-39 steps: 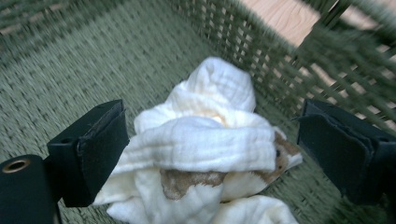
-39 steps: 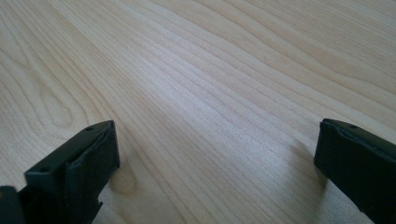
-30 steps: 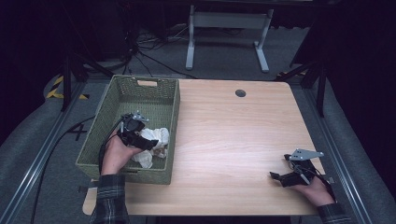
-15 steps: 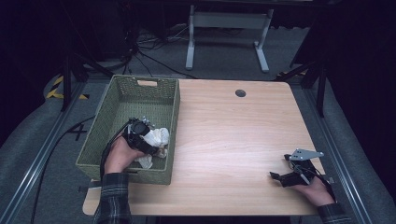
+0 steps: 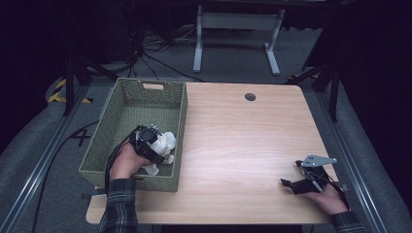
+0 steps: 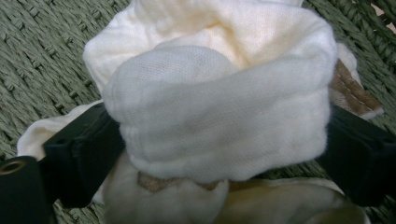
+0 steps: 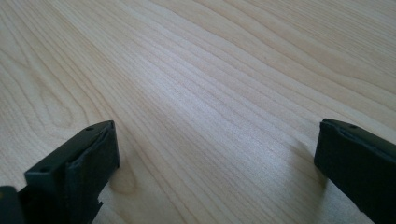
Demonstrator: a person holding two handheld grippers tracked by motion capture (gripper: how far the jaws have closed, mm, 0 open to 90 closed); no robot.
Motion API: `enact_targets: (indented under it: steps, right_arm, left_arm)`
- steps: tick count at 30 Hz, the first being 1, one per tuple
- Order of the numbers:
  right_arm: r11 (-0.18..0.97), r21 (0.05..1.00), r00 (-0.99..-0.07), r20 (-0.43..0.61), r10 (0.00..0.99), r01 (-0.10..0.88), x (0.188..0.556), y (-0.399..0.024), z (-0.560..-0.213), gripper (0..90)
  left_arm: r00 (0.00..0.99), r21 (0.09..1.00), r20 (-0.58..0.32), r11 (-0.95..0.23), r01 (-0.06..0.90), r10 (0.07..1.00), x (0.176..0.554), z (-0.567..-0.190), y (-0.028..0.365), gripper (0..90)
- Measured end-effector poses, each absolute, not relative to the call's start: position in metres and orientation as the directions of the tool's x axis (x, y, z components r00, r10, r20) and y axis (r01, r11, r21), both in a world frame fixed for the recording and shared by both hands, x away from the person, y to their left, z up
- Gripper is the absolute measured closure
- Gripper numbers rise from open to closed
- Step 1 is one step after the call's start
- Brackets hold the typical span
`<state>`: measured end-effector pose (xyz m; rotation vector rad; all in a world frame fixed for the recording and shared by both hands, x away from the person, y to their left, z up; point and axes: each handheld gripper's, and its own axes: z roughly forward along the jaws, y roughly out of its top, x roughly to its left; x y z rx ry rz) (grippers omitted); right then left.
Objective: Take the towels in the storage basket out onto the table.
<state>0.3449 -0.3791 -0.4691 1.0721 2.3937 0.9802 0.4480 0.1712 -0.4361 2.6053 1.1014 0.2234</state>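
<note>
A crumpled white cloth lies in the near right part of a green woven basket. My left gripper reaches into the basket from the near side. In the left gripper view the cloth bulges between the two black jaws, and both pads press on its sides. The jaws of the left gripper have just been closing on the bundle. My right gripper rests low over the wooden table near its front right corner. In its own view the right gripper stands open over bare wood.
The basket stands on the table's left side, its right wall close to the cloth. A small round hole sits near the table's far edge. A metal stand and cables lie on the floor beyond.
My left hand has edged slightly to the right inside the basket, against the white cloth. The right hand and its gripper have kept still.
</note>
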Motion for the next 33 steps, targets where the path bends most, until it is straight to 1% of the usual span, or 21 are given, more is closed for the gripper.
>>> enact_targets:
  steps: [1,5,6,9,12,15,20,25,33]
  right_arm:
    - [0.477,0.71,-0.657,-0.026,0.753,0.519,0.345,-0.379,-0.469,0.4]
    - [0.477,0.71,-0.657,-0.026,0.753,0.518,0.345,-0.379,-0.469,0.4]
    - [0.477,0.71,-0.658,-0.026,0.753,0.518,0.345,-0.379,-0.469,0.4]
    - [0.477,0.71,-0.658,-0.026,0.753,0.518,0.345,-0.379,-0.469,0.4]
    - [0.477,0.71,-0.657,-0.026,0.753,0.518,0.345,-0.379,-0.469,0.4]
    - [0.477,0.71,-0.657,-0.026,0.753,0.519,0.345,-0.379,-0.469,0.4]
    - [0.477,0.71,-0.657,-0.026,0.753,0.519,0.345,-0.379,-0.469,0.4]
    - [0.477,0.709,-0.657,-0.026,0.753,0.519,0.345,-0.379,-0.469,0.4]
    - [0.476,0.71,-0.657,-0.025,0.753,0.519,0.345,-0.379,-0.469,0.4]
  left_arm:
    - [0.694,0.334,0.039,-0.664,0.669,0.719,0.448,-0.435,0.171,17.3]
    - [0.675,0.33,0.047,-0.649,0.686,0.737,0.445,-0.431,0.172,36.3]
    - [0.665,0.334,0.037,-0.636,0.695,0.746,0.445,-0.43,0.173,43.8]
    - [0.643,0.34,0.02,-0.61,0.715,0.765,0.444,-0.426,0.176,60.3]
    - [0.628,0.354,-0.01,-0.585,0.73,0.778,0.444,-0.425,0.178,69.8]
    - [0.622,0.372,-0.045,-0.565,0.736,0.782,0.444,-0.422,0.18,73.9]
    - [0.614,0.419,-0.089,-0.53,0.737,0.784,0.443,-0.417,0.183,76.6]
    - [0.613,0.503,-0.139,-0.478,0.72,0.778,0.441,-0.409,0.19,77.9]
    - [0.633,0.602,-0.197,-0.417,0.68,0.749,0.437,-0.399,0.198,78.1]
